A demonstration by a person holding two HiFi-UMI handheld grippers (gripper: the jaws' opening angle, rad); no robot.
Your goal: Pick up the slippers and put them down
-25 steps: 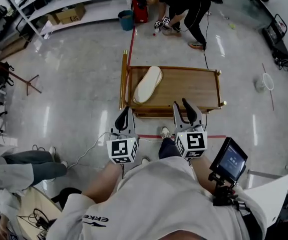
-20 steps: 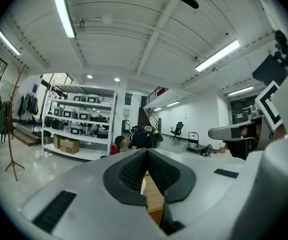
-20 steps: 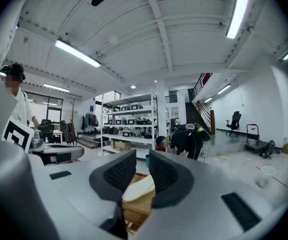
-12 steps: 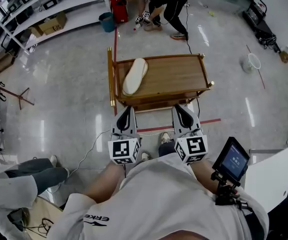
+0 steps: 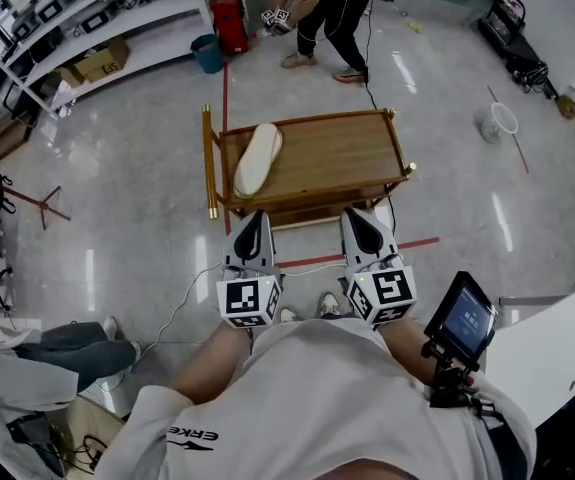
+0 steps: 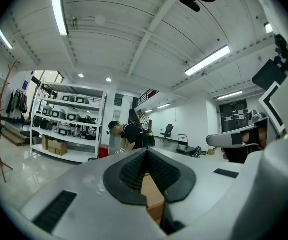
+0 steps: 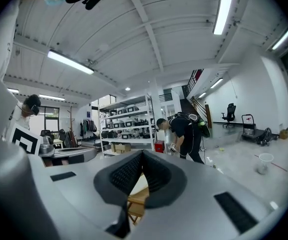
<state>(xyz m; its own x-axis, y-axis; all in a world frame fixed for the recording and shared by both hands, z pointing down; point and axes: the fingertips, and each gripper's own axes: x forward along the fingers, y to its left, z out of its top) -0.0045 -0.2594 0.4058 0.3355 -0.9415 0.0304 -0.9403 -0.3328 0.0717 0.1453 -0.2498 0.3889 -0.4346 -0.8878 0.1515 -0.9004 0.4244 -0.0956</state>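
The left claw (image 5: 253, 223) is pinched together with nothing in it. The right claw (image 5: 359, 218) is likewise closed and empty. Both hover just short of the near edge of the wooden counter (image 5: 347, 158). The one slipper (image 5: 257, 158) in view lies on the counter's left end, at 12 o'clock from the left claw and about 10 o'clock from the right, so the left is nearer. Its long axis runs 7 to 1 o'clock. A gilt rail (image 5: 208, 163) stands at the slipper's 9 o'clock. A person (image 5: 332, 8) bends over well beyond.
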